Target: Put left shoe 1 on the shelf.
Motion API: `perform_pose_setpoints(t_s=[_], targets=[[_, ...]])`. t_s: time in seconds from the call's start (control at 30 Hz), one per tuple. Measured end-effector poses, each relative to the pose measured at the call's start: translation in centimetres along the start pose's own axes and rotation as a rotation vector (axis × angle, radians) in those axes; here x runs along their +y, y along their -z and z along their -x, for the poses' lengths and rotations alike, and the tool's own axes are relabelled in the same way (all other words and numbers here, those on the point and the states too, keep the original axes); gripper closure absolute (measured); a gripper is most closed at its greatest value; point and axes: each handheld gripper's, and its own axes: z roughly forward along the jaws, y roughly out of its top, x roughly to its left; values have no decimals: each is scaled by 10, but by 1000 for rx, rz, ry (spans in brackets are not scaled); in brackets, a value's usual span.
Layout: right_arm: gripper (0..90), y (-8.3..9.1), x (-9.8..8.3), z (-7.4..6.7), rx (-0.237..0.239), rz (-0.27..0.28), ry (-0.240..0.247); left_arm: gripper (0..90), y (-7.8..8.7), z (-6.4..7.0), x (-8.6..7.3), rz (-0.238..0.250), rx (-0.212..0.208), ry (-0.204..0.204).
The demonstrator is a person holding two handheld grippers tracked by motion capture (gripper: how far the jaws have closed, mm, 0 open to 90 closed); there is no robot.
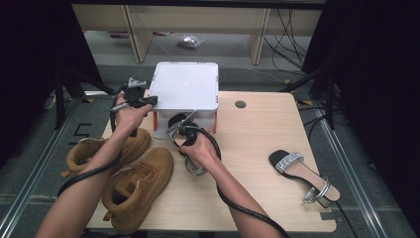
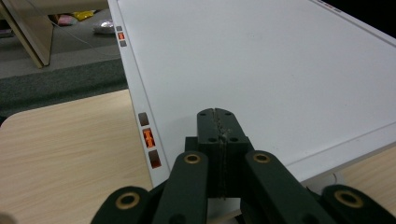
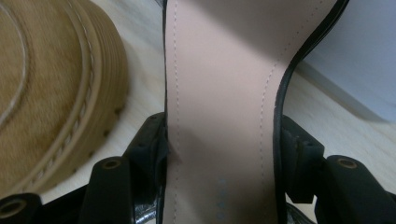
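**One sandal on its way to the box, one waiting**

The right claw (image 1: 184,133) pinches a black-edged sandal (image 3: 219,112) across its pink insole, jaws pressing on both rims, and holds it at the near face of the white box (image 1: 184,85), right by the opening under the lid. Over on the left, the left claw (image 2: 218,126) is pressed together with nothing between its jaws, resting on the box's lid at its left edge; it looks to be propping or steadying that lid. So this sandal seems close to going in, but it is not inside yet. Its partner, the second sandal (image 1: 303,174), lies well apart on the table (image 1: 257,124) at the right, untouched. The two tan boots (image 1: 133,173) sit at the near left, just beside the box. By my reckoning, less than half done.
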Motion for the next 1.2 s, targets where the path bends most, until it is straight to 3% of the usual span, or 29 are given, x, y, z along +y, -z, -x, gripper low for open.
perform_pose_setpoints(t_s=[0.37, 0.53, 0.73, 0.77, 0.8, 0.87, 0.9, 0.93, 0.97, 1.03, 1.1, 1.17, 1.2], targets=[[433, -9, 11, -1, -25, 20, -4, 890, 0, 1, 0, 2, 1, 1], [431, -12, 14, -4, -19, 18, -46, 890, 0, 0, 0, -2, 1, -4], [427, -21, 15, -3, -14, 50, -20, 890, 0, 0, 0, 0, 1, -2], [428, -21, 15, -4, -15, 53, -38, 890, 0, 0, 0, 1, 1, 1], [425, -20, 15, -2, -36, 76, -4, 890, 0, 0, 0, 1, 0, -1], [399, -19, 14, -2, -21, 69, -20, 890, -1, 1, 0, 1, 3, -1], [377, -18, 13, 0, -42, 109, 8, 890, -1, 1, 1, 1, 4, -2], [362, -13, 13, -2, -32, 132, -40, 890, 0, 1, 1, -6, 7, -12], [343, -8, 12, -2, -27, 161, -43, 890, 0, 1, 1, -6, 7, -12], [312, -4, 10, -1, -11, 182, -31, 890, 0, 1, 1, -8, 7, -14], [311, 19, 1, 0, 4, 257, -10, 890, -1, 1, 1, -7, 7, -13], [347, 36, -9, 8, 26, 281, -3, 890, -1, 1, 1, -8, 7, -15], [369, 45, -14, 11, 37, 285, -22, 890, -1, 1, 1, -9, 7, -16]])
